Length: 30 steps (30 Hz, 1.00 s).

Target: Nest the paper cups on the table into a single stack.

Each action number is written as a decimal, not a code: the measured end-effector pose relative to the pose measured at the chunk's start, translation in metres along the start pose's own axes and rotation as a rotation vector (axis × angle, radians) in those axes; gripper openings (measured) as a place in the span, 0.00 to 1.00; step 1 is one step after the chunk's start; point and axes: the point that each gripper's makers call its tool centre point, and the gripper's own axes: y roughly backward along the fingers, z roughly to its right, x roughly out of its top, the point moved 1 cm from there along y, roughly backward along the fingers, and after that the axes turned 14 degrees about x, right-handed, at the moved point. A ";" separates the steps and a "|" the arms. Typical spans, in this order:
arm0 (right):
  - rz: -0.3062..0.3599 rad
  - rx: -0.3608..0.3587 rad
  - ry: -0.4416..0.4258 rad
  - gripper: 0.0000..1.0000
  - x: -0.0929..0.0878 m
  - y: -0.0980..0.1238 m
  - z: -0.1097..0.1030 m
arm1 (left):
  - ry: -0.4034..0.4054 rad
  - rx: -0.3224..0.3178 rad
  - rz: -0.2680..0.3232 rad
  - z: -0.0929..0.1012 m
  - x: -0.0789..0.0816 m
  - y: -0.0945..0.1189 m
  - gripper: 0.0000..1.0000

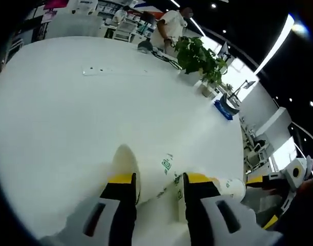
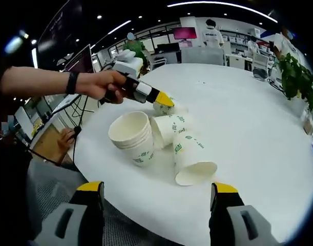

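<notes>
In the right gripper view, the left tool (image 2: pixel 164 100), held in a person's hand (image 2: pixel 102 84) with a dark wristband, reaches in from the left and grips a small white paper cup (image 2: pixel 164 109) at its yellow tip, near the middle of the round white counter (image 2: pixel 248 118). Just in front of it sit three more paper cups, white with green printing. The upright stack (image 2: pixel 133 136) on the left shows several nested rims. Beside it a tipped cup (image 2: pixel 166 128) lies with its mouth toward the stack, and to the right a lying cup (image 2: pixel 191 160) rests on its side, mouth toward the counter's near edge. The right tool (image 2: pixel 159 197) hangs open and empty, its yellow-tipped jaws wide apart below the cups.

In the left gripper view, the left tool's jaws close on the white cup's wall (image 1: pixel 159 177), green print showing between them. A potted plant (image 1: pixel 200 59) stands at the counter's far edge.
</notes>
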 end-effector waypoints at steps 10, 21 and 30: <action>-0.002 0.000 0.002 0.87 0.002 0.001 -0.001 | 0.005 -0.012 0.038 0.002 0.006 0.007 0.00; 0.002 0.013 0.029 0.86 0.005 -0.005 -0.005 | -0.058 0.065 0.064 -0.017 0.005 0.046 0.00; 0.012 0.029 0.047 0.86 0.012 -0.005 -0.009 | -0.085 0.106 0.109 -0.010 0.003 0.081 0.00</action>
